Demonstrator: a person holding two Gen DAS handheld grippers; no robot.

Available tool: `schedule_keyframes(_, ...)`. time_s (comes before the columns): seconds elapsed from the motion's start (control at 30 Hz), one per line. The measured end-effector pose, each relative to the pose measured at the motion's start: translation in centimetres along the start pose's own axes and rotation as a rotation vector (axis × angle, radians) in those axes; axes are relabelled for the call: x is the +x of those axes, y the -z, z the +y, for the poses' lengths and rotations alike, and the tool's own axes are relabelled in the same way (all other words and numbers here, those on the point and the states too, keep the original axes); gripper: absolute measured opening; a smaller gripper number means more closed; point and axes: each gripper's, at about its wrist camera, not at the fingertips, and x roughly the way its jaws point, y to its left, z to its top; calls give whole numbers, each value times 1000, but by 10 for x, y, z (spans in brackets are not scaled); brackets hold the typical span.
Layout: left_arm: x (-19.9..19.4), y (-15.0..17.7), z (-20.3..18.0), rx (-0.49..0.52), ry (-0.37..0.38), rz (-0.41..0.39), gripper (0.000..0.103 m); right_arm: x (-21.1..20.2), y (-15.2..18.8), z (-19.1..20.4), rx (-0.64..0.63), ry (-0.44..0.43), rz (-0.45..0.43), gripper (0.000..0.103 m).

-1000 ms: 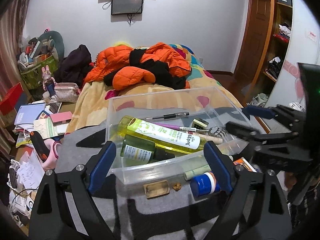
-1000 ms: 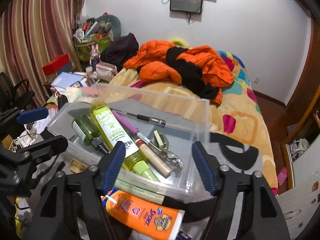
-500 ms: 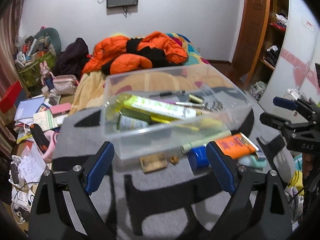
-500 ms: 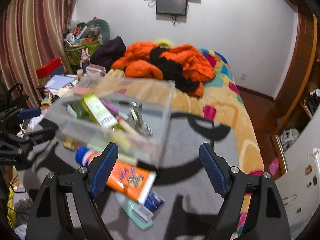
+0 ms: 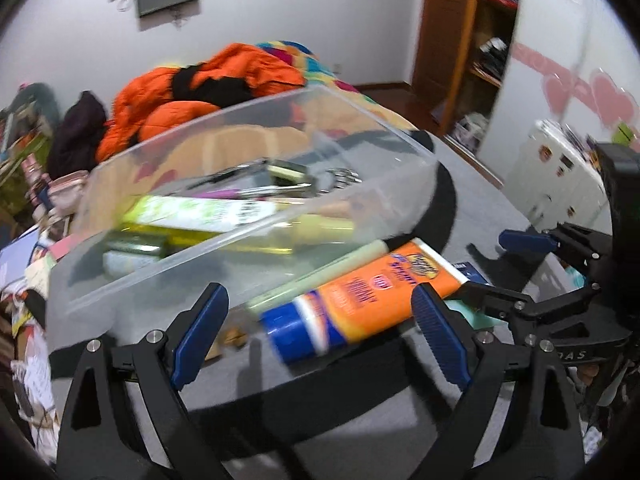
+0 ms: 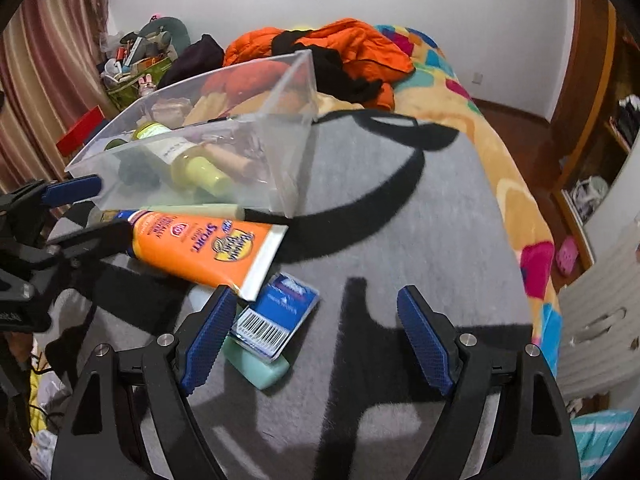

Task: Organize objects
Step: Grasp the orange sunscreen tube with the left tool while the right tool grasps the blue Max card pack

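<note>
On the grey blanket [image 6: 420, 240], left to right: left gripper [image 5: 320, 332] spread wide, low — its fingers bracket the orange sunscreen tube [image 5: 360, 296], touching nothing. Clear bin [image 6: 224, 148] just behind the tube. Right gripper [image 6: 312, 336] gaping too, over bare blanket beside a blue packet [image 6: 276, 320].

Sunscreen tube [image 6: 204, 249] is bright orange w/ a blue cap, box [image 6: 276, 316] blue w/ white barcode, soap-ish thing [image 6: 264, 370] mint green. Blanket [image 6: 400, 240] grey w/ black shapes. Bin [image 5: 224, 216] clear, bottle [image 5: 208, 220] inside yellow-green. Jacket [image 6: 352, 46] orange/black.
</note>
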Motion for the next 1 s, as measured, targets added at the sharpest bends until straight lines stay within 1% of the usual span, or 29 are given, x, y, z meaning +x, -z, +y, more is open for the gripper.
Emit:
schedule_keyframes(0.07,11,-3,-7,36,17,21,93,-2,1,-4,5,-1,-2,79)
schedule_keyframes(0.13,18,-5,-11,58,29,45,93,-2,2,-5,3,-3,-2,76)
schedule_keyframes(0.17,23,-4,-12,64,54,68,93,-3,3,-6,2,-2,-2,74)
schedule_keyframes(0.2,26,-3,-13,66,75,84,93,-4,4,-7,0,0,-2,71)
schedule_keyframes(0.23,26,-2,-12,65,86,88,93,-3,5,-8,-3,10,1,66)
schedule_keyframes(0.27,27,0,-12,59,113,108,93,-3,5,-8,-4,19,5,63)
schedule_keyframes(0.3,27,2,-12,49,139,125,93,-1,7,-10,-3,27,14,58)
schedule_keyframes(0.37,25,9,-10,19,216,151,93,0,10,-15,15,7,27,56)
schedule_keyframes(0.43,20,16,-10,19,233,156,93,-3,10,-18,23,0,31,50)
schedule_keyframes(0.5,17,22,-11,29,234,169,92,-5,9,-18,13,2,29,48)
schedule_keyframes(0.6,15,22,-8,20,210,171,92,-7,7,-13,-17,10,17,48)
schedule_keyframes(0.7,13,14,1,-5,181,147,92,-3,3,-8,-48,13,16,48)
schedule_keyframes(0.8,16,9,2,16,161,133,92,4,-1,-6,-62,9,30,48)
schedule_keyframes(0.83,18,10,2,20,163,140,89,8,-2,-5,-63,3,39,48)
schedule_keyframes(0.87,22,12,1,20,173,156,80,10,-2,-5,-65,1,44,49)
schedule_keyframes(0.93,29,20,-2,25,177,196,68,11,-1,-3,-84,17,38,49)
schedule_keyframes(0.97,28,23,-2,34,159,183,65,11,1,-3,-91,19,36,48)
schedule_keyframes(1.0,24,27,-4,46,144,164,63,11,2,-2,-97,28,33,45)
